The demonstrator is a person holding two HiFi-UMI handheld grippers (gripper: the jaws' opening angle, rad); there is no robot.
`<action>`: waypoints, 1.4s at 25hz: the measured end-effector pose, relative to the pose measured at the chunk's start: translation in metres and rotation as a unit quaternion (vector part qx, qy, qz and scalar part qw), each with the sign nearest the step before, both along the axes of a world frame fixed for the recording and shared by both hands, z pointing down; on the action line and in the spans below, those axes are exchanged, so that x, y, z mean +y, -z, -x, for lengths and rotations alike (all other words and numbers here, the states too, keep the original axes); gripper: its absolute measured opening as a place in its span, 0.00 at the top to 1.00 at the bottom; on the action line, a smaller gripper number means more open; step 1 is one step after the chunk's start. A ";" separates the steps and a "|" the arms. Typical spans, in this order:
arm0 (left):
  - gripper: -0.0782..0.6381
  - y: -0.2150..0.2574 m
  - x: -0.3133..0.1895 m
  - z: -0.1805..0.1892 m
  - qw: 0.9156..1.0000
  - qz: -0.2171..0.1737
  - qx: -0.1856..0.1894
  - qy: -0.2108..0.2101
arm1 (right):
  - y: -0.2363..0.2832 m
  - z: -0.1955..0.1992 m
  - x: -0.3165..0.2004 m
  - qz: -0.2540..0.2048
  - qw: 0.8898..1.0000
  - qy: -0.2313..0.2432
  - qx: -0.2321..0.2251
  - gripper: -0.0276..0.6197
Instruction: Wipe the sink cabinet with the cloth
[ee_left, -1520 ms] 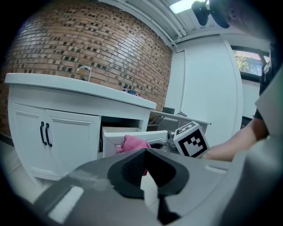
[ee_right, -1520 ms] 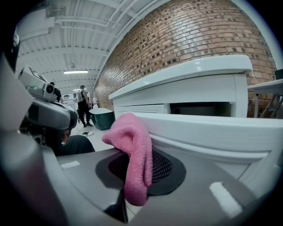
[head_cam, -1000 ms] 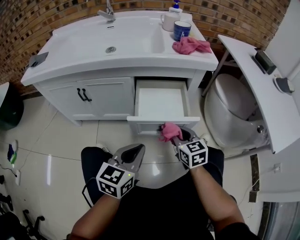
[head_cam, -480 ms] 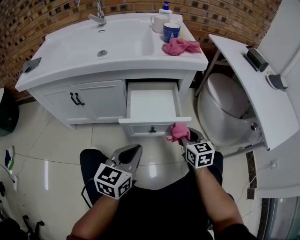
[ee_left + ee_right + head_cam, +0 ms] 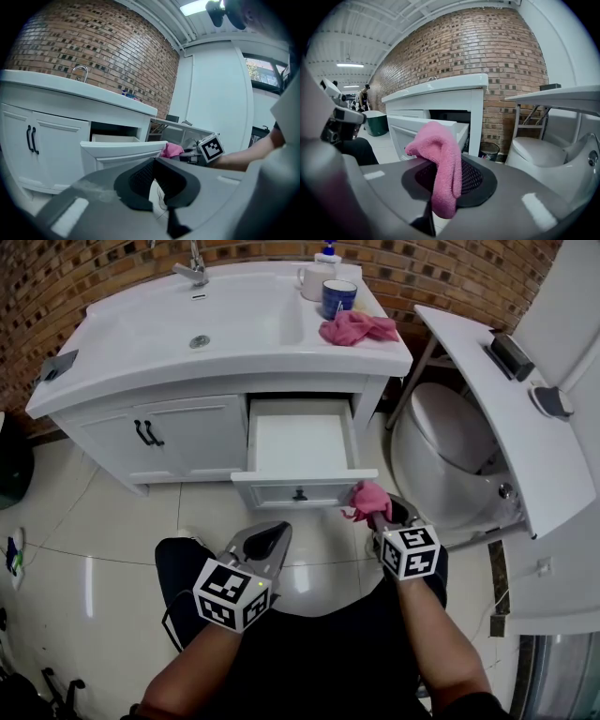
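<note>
The white sink cabinet [image 5: 187, 432] stands ahead with its right drawer [image 5: 300, 451] pulled out and nothing in it. My right gripper [image 5: 378, 510] is shut on a pink cloth [image 5: 367, 500], held just off the right end of the drawer front [image 5: 305, 491]. In the right gripper view the pink cloth [image 5: 440, 164] hangs pinched between the jaws. My left gripper [image 5: 265, 542] hovers low over the floor, left of the right one, jaws shut with nothing in them. The left gripper view shows the drawer front [image 5: 122, 152] and the cloth [image 5: 171, 150] beyond.
On the counter's right end lie a second pink cloth [image 5: 356, 327], a blue mug [image 5: 337, 298], a white cup [image 5: 314, 281] and a soap bottle [image 5: 327, 256]. A toilet [image 5: 441, 460] sits right of the cabinet under a white shelf [image 5: 506, 418]. A dark bin [image 5: 11, 465] is far left.
My right gripper with the cloth has slid right along the drawer front to its right end. The left gripper has hardly moved. The head view has shifted a little.
</note>
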State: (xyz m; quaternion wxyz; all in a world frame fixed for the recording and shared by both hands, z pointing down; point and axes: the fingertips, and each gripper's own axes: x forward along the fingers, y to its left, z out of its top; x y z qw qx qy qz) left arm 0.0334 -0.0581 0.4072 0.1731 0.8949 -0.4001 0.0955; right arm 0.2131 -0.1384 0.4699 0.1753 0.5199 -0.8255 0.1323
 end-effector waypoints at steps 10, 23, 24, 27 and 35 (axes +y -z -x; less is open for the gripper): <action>0.88 -0.012 0.003 0.005 1.000 0.010 -0.006 0.001 | -0.022 0.150 0.026 0.028 0.987 0.156 -0.029 0.84; 0.88 -0.031 0.002 0.057 0.998 0.039 -0.020 0.045 | -0.096 0.255 0.013 0.082 0.979 0.182 -0.036 0.84; 0.88 -0.031 0.001 0.060 0.998 0.039 -0.022 0.046 | -0.097 0.256 0.011 0.084 0.979 0.180 -0.037 0.84; 0.88 -0.031 -0.002 0.067 0.998 0.039 -0.026 0.047 | -0.101 0.257 0.008 0.092 0.979 0.178 -0.032 0.84; 0.88 -0.031 -0.006 0.060 0.999 0.038 -0.017 0.034 | -0.116 0.209 0.000 0.119 0.984 0.130 -0.001 0.84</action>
